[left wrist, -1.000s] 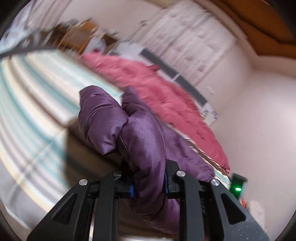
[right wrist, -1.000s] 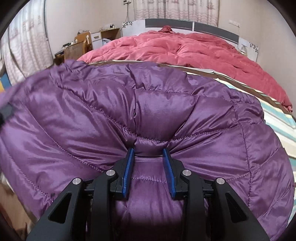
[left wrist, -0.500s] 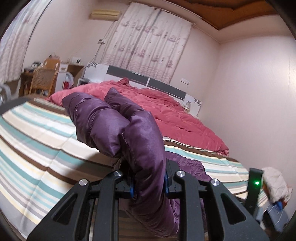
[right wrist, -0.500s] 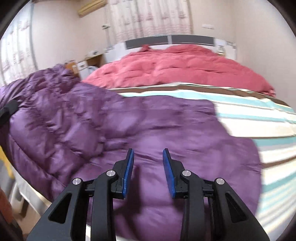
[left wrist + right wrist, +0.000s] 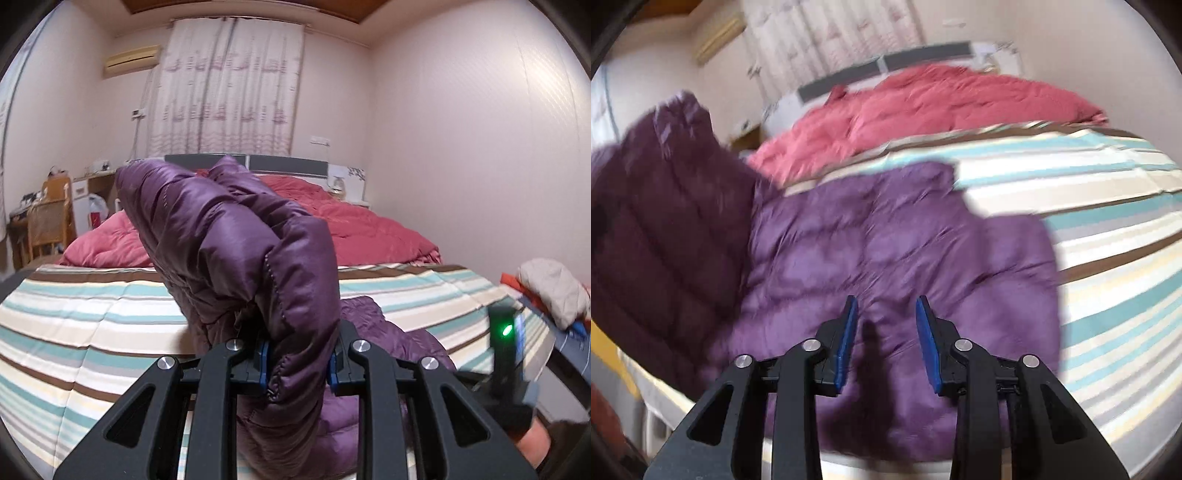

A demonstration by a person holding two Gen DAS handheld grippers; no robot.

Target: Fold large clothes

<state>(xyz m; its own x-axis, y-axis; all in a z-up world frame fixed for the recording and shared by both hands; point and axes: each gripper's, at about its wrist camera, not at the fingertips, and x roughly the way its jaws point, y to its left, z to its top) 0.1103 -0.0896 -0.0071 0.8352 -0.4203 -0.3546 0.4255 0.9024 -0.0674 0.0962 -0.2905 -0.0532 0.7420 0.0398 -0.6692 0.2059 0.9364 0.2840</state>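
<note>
A purple quilted down jacket [image 5: 886,240] lies spread on the striped bedspread [image 5: 1108,221], its left side raised in a dark fold. My left gripper [image 5: 300,360] is shut on a thick bunch of the purple jacket [image 5: 236,243], which stands up in front of the camera and hides the bed's middle. More of the jacket trails down to the right of that gripper. My right gripper [image 5: 886,332] hovers above the jacket's near part with its blue pads apart and nothing between them.
A red duvet [image 5: 369,229] is heaped at the head of the bed by the grey headboard. A wooden chair [image 5: 48,225] and desk stand at the left wall. Folded clothes [image 5: 550,291] lie at the right, near the other gripper's green light [image 5: 506,329].
The right gripper let go of the jacket and drew back above it. The left gripper rolled level and rose, still holding its bunch of jacket.
</note>
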